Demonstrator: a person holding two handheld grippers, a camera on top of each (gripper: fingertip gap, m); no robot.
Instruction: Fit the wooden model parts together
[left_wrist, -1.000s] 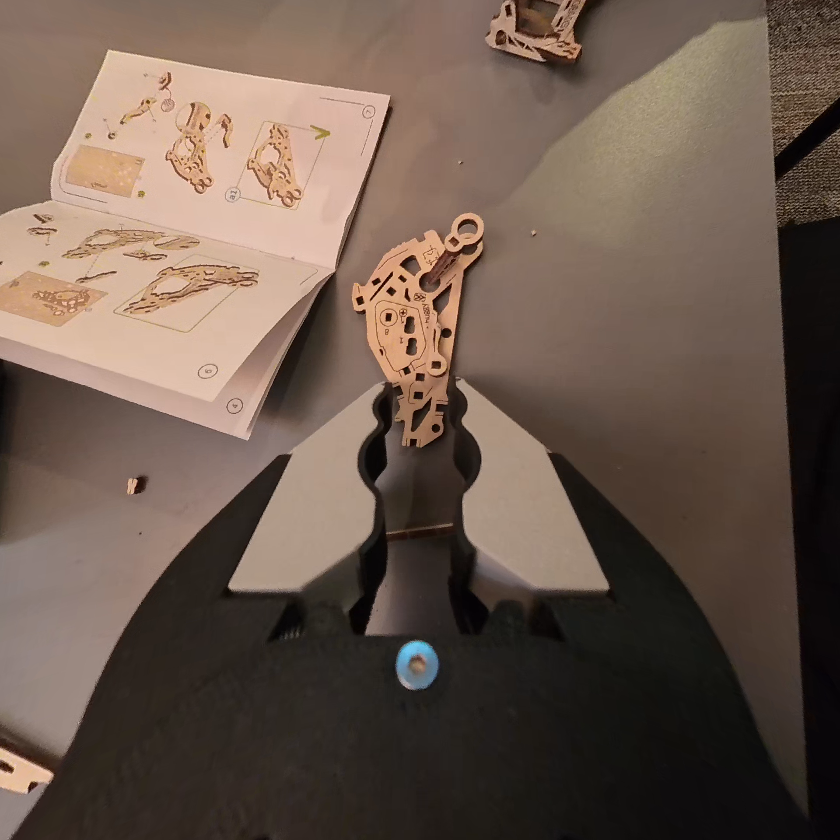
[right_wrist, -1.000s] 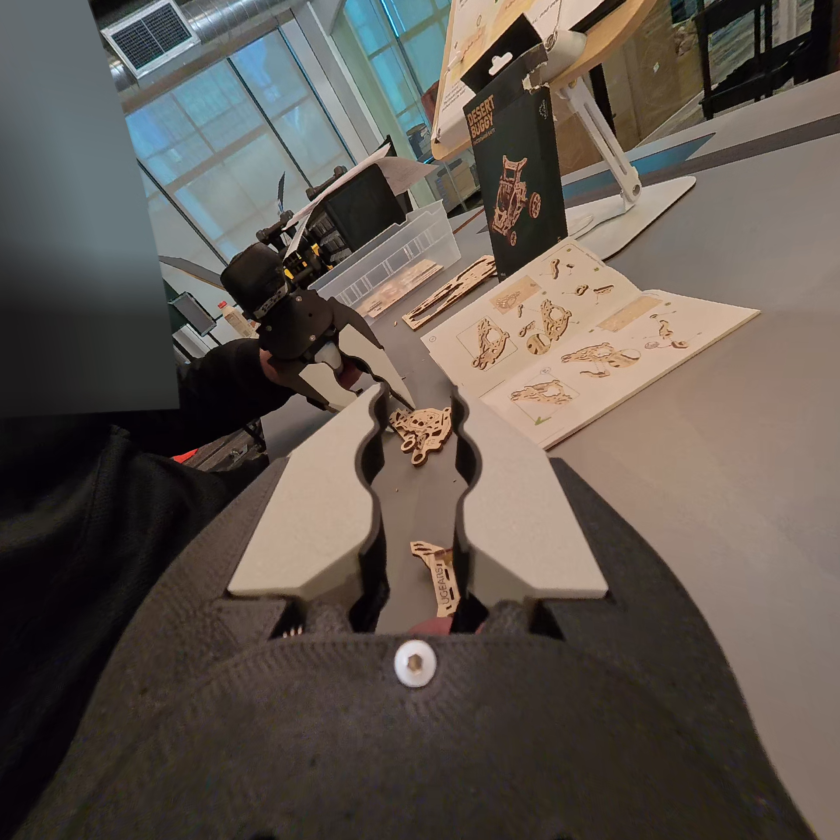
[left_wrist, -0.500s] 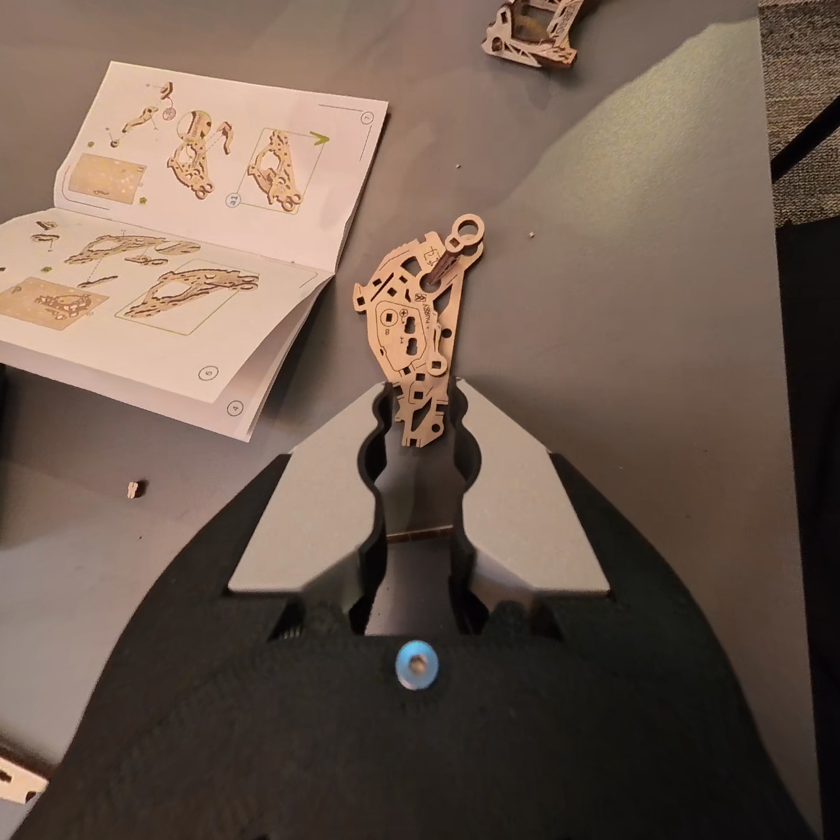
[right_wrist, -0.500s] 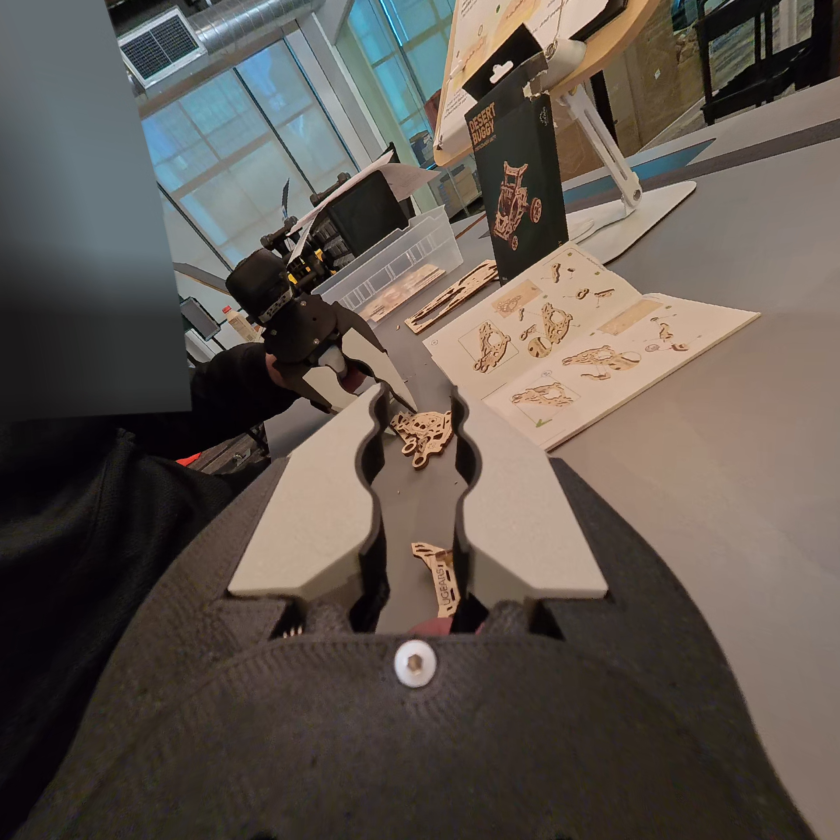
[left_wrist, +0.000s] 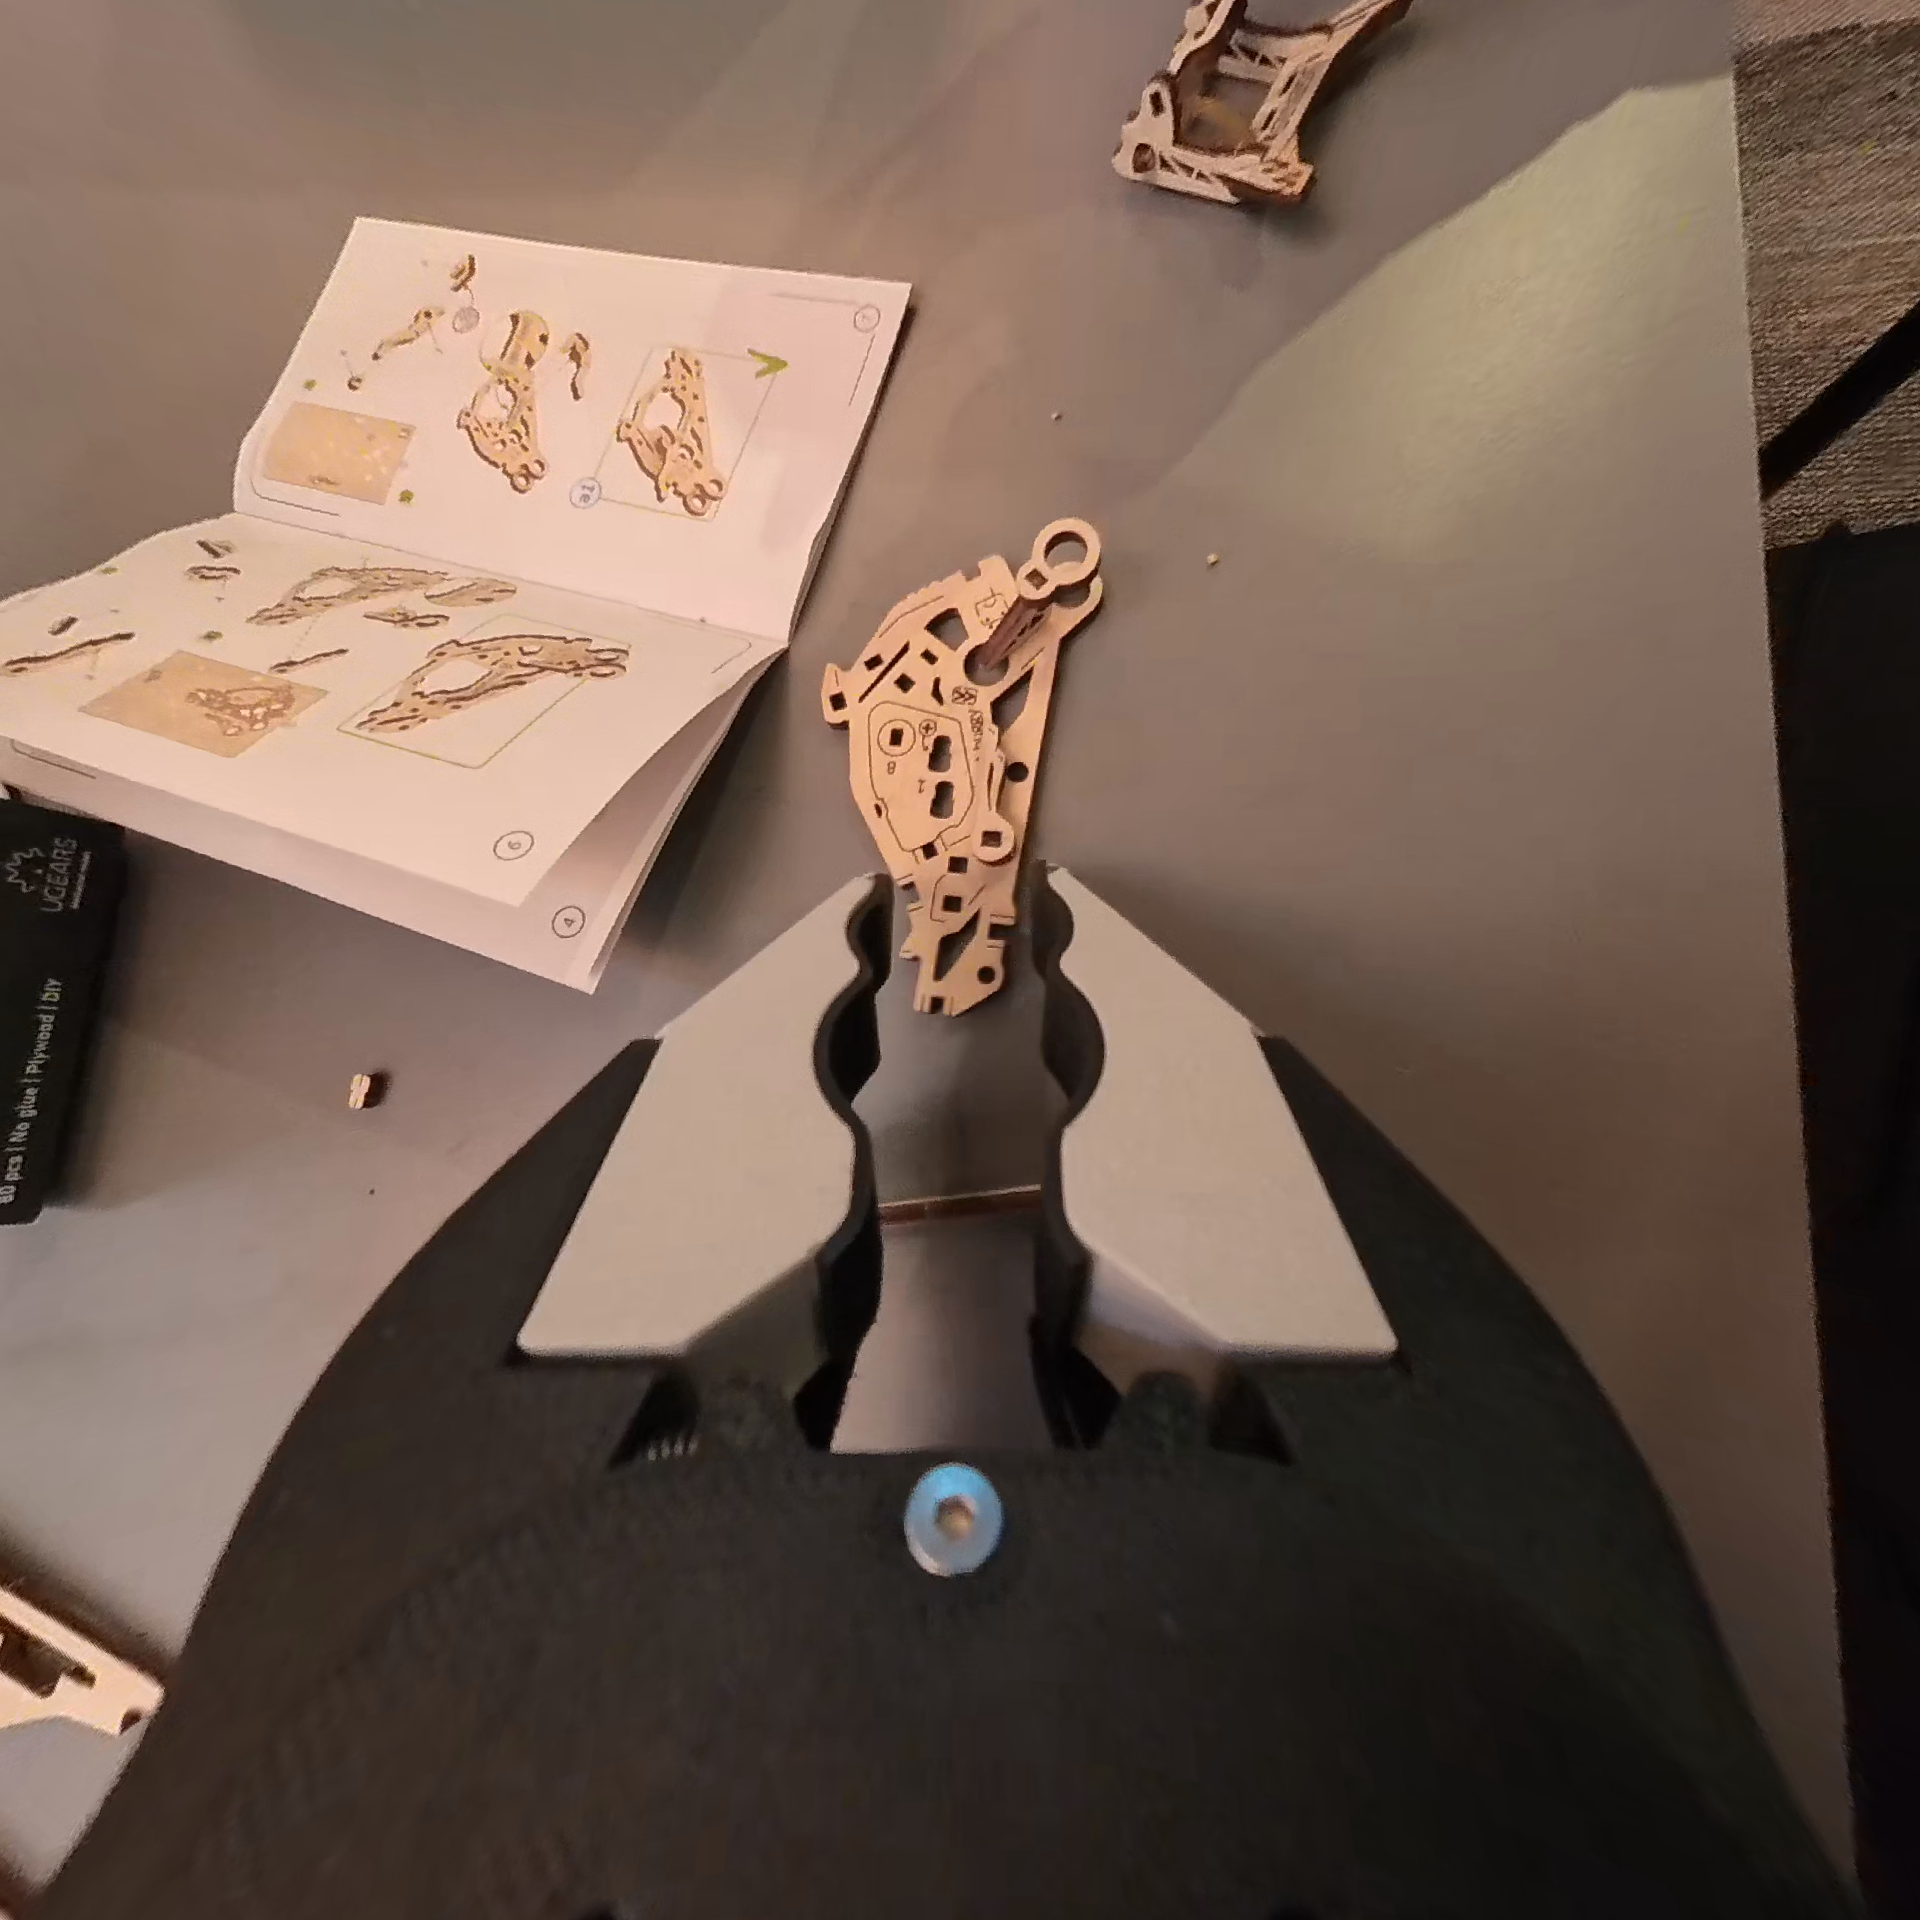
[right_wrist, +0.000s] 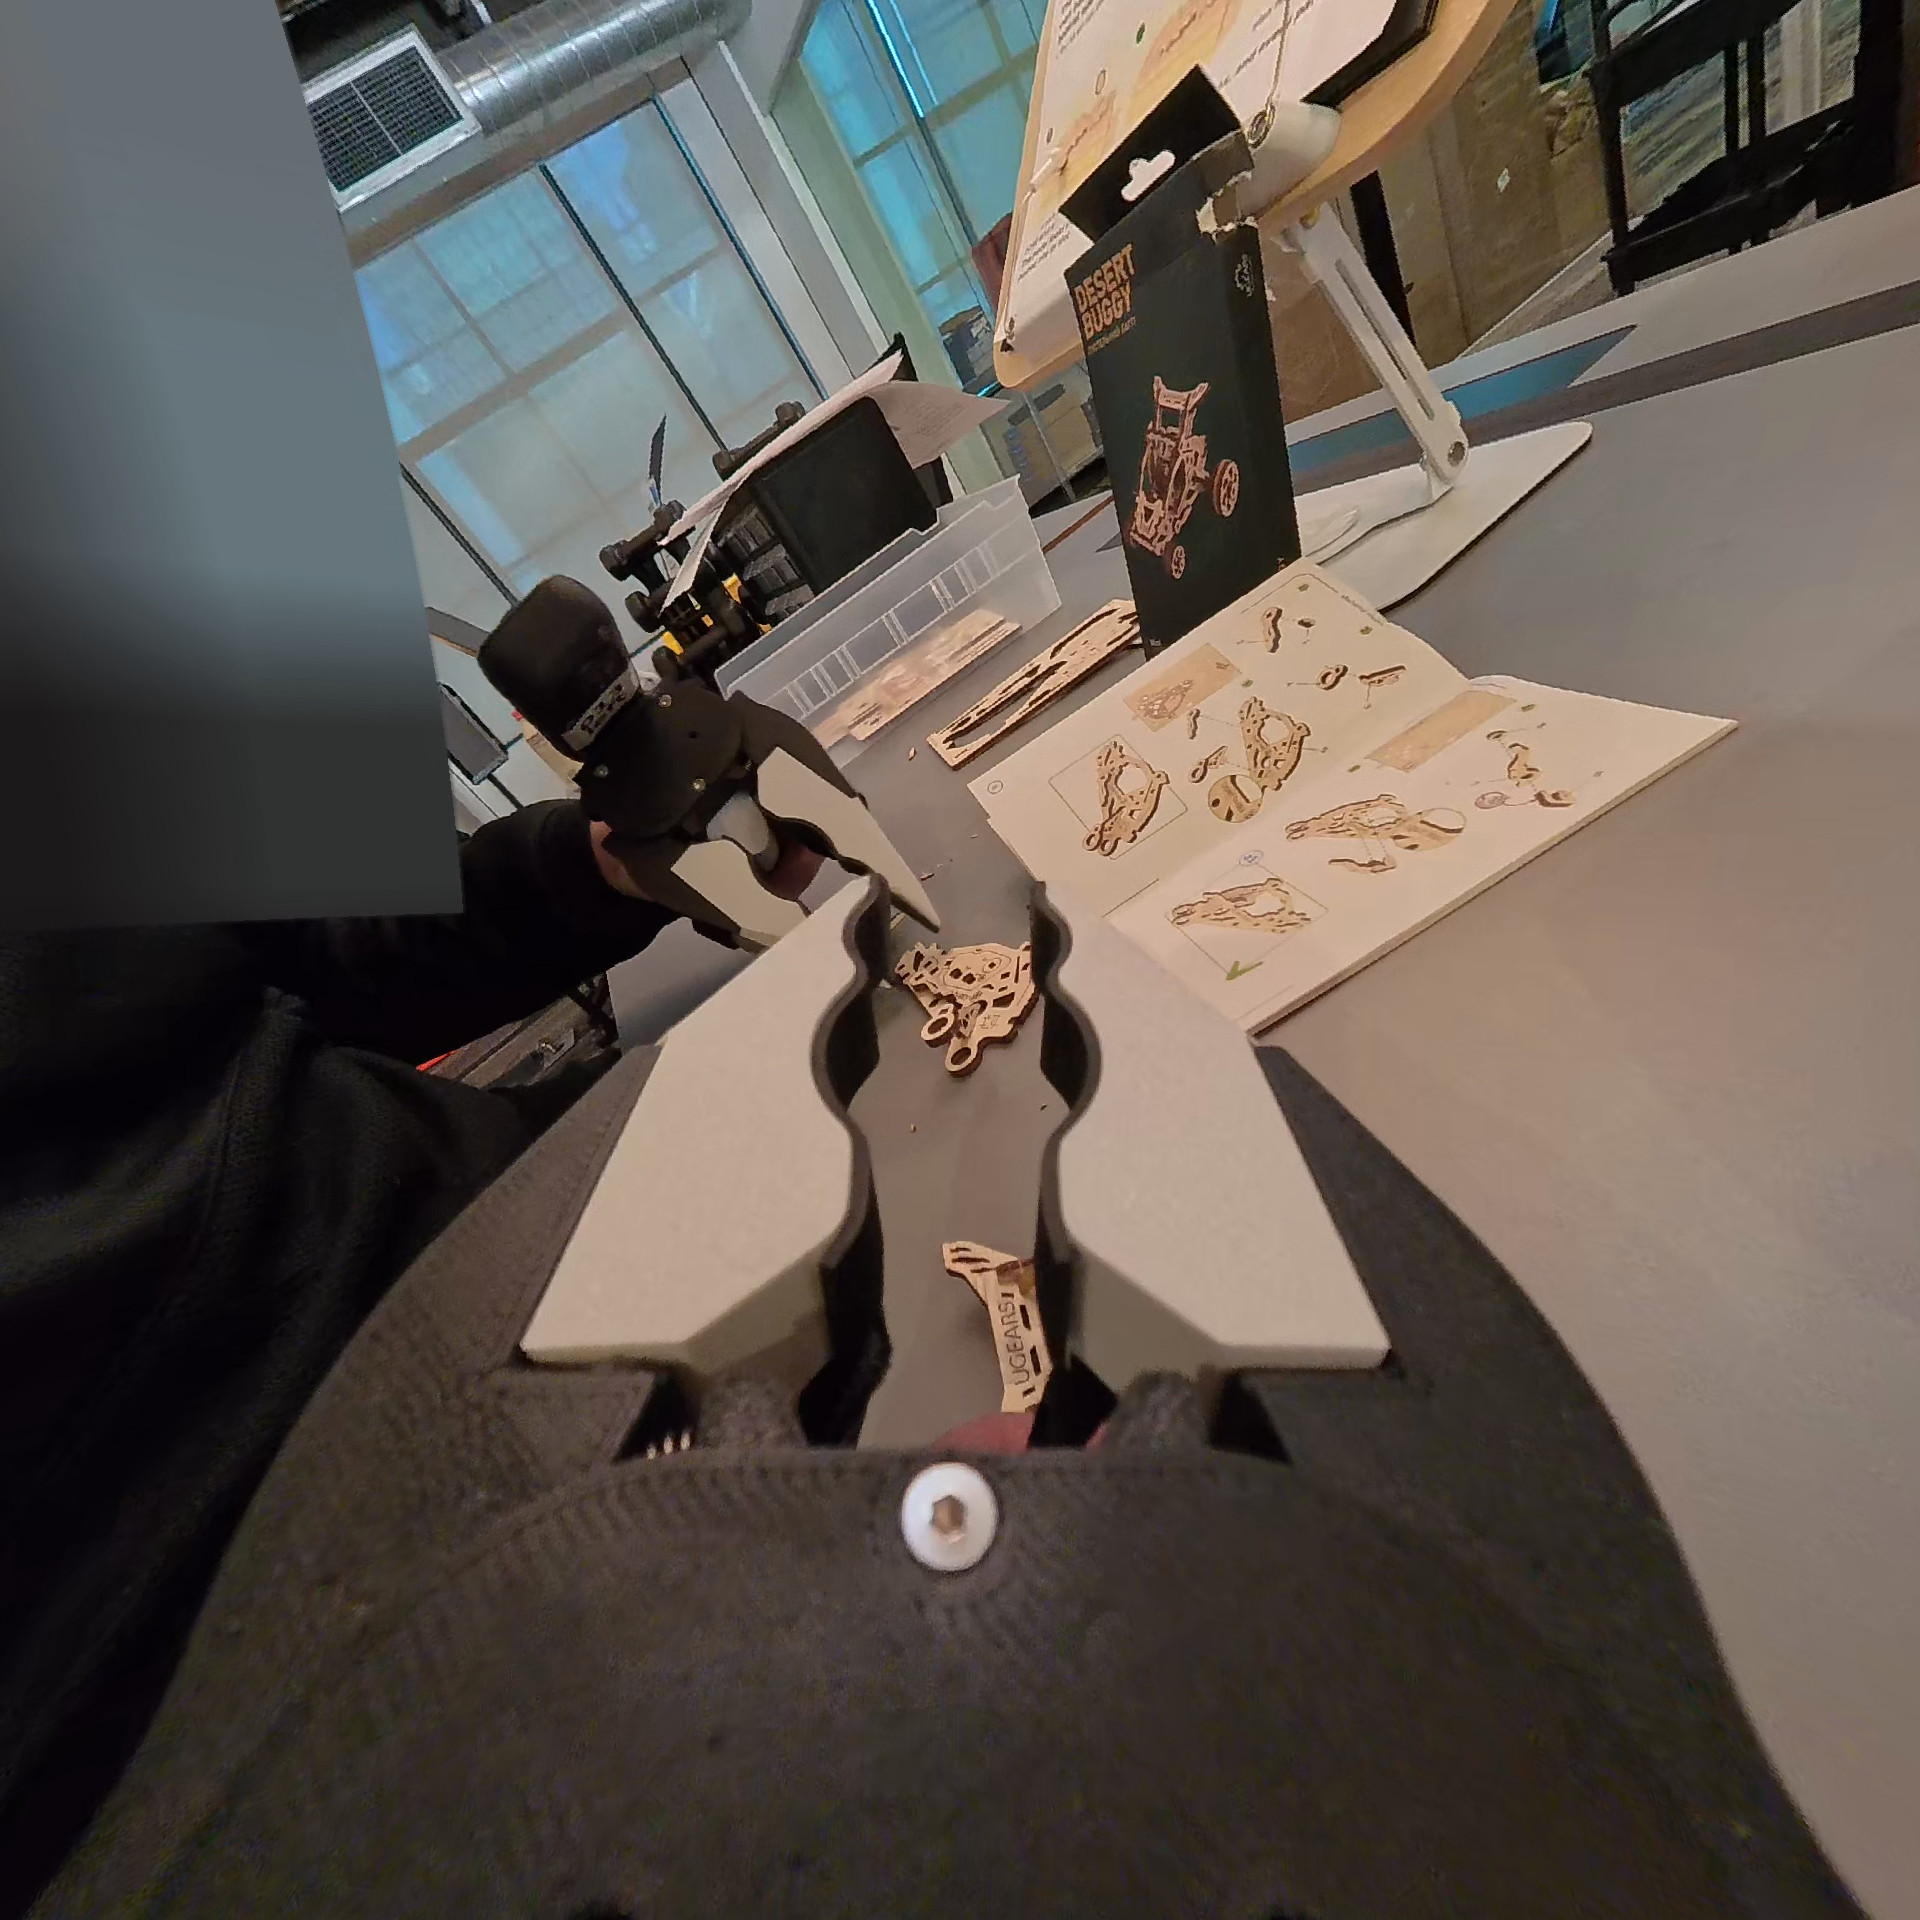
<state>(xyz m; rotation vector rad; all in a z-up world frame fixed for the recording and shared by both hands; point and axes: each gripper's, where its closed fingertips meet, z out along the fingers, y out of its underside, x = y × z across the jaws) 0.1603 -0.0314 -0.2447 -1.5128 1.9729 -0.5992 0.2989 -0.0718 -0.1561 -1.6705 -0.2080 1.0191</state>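
Bare table (left_wrist: 1403, 831) right of the wooden part (left_wrist: 956, 748); open booklet (left_wrist: 436, 582) crowds its left

Table (left_wrist: 1455, 935) was matte grey. Wooden part (left_wrist: 951, 769) was pale tan plywood with dark laser-cut holes and engraved lines. Booklet (left_wrist: 582, 582) had white pages with tan diagrams and green accents. Gripper fingers (left_wrist: 727, 1143) were light grey with black pads on a black body. Box (right_wrist: 1184, 436) was black with orange lettering.

The assembled wooden frame (left_wrist: 1226, 114) on the far counter is cut off by the top edge. A wooden piece (right_wrist: 1013, 1340) deep between the right hand-held gripper's fingers is partly hidden. A grey patch covers the upper left of the right wrist view.
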